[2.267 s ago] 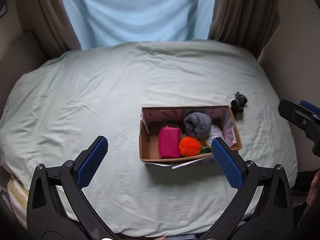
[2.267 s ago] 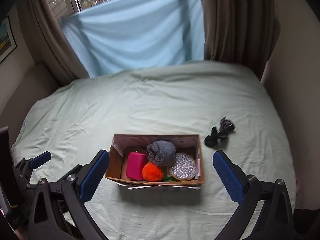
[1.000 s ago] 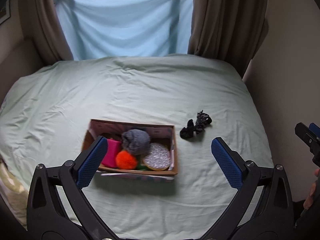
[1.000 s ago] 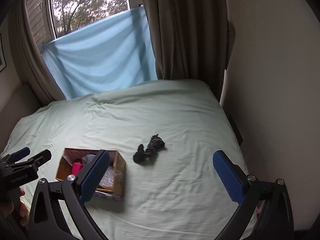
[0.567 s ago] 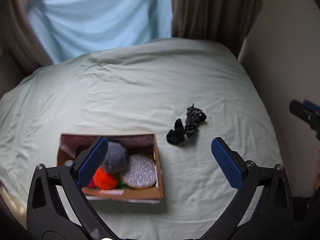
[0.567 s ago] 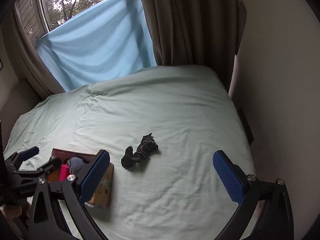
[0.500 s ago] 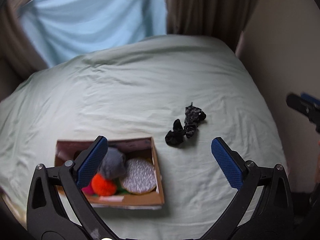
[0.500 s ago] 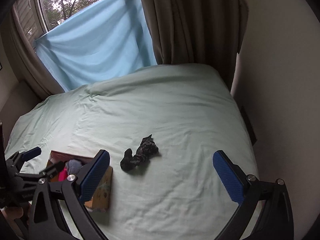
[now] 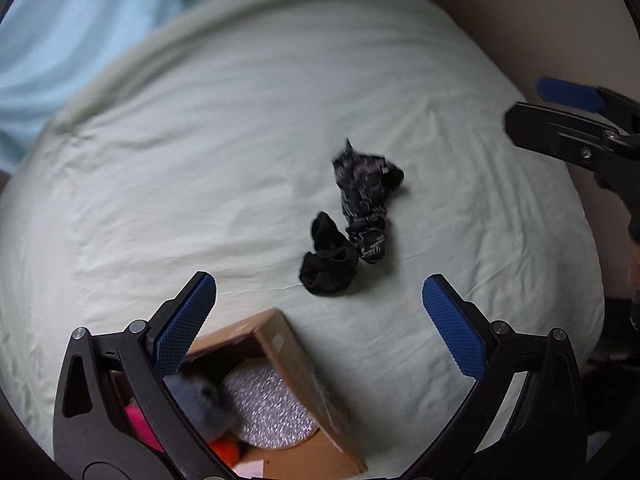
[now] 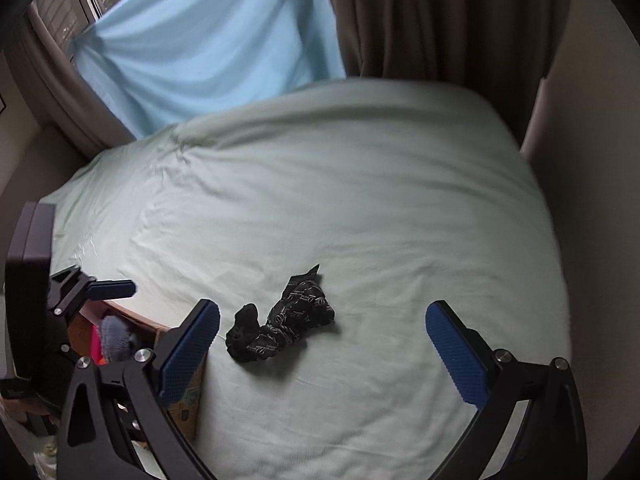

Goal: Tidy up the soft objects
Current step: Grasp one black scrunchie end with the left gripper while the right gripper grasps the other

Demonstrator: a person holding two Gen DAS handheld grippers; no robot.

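In the middle of the left wrist view, a dark sock bundle [image 9: 352, 220] lies on the pale green bed [image 9: 200, 168]. It sits ahead of the left tool [image 9: 318, 316], a bit above the gap between the two blue pads, and nothing touches it. The bundle is long. In this view it runs from the lower left, where a plain black lump is, up to the upper right, where the cloth has a pattern.

In the right wrist view the same bundle [image 10: 280, 330] also lies just ahead of the right tool [image 10: 322, 340], nearer its left pad. I think both tools are close, and either could reach it.

Both tools are spread wide, and neither one holds anything.

There is one bundle out on the bed. I cannot tell if it is one sock or two.

There is one cardboard box [image 9: 296, 364], at the bottom left of the left wrist view. Inside I count four soft things: one grey fluffy ball [image 9: 204, 400], one shiny silver round pad [image 9: 268, 408], one pink thing [image 9: 138, 424] and one orange ball [image 9: 224, 450]. The bundle lies near the box but not touching it.
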